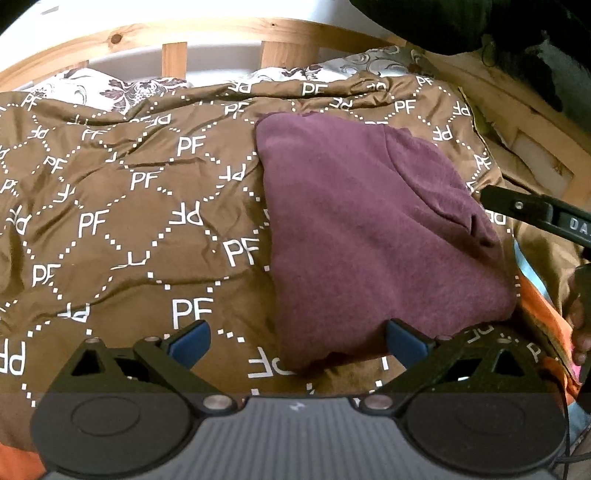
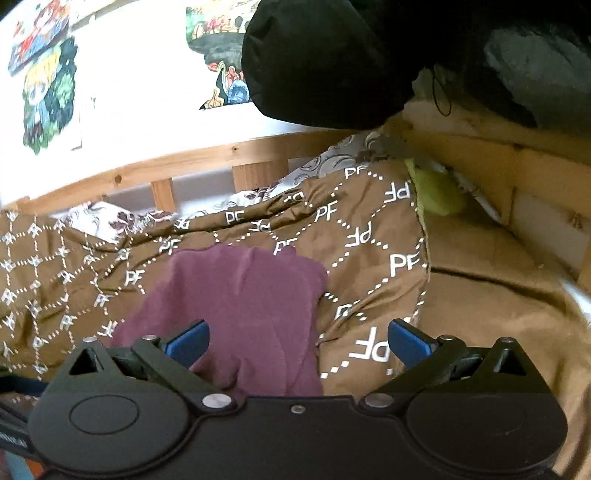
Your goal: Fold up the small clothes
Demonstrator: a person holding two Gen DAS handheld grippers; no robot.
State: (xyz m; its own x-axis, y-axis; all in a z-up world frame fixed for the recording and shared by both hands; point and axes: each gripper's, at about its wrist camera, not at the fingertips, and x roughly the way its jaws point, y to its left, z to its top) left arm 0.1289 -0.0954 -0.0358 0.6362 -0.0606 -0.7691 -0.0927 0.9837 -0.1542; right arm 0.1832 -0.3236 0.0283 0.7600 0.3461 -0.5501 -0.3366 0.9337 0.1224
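Both hand-held grippers, left (image 1: pixel 297 343) and right (image 2: pixel 297 341), wide open, empty, above maroon garment (image 1: pixel 369 229).

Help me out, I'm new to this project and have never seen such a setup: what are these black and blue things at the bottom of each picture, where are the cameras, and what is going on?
There is no robot here. A person holds a two-finger gripper in each hand, and each gripper carries a wide-angle camera looking forward along its fingers. One picture comes from the left gripper, the other from the right gripper. The blue parts are the finger pads. Both grippers are open and hold nothing.

The surface is a bed with a brown quilt printed with "PF" letters, inside a wooden bed frame. On the quilt lies a maroon garment, the small piece of clothing to be folded; it looks partly folded. In the left view, part of the other gripper shows at the right edge, and some orange fabric lies there.
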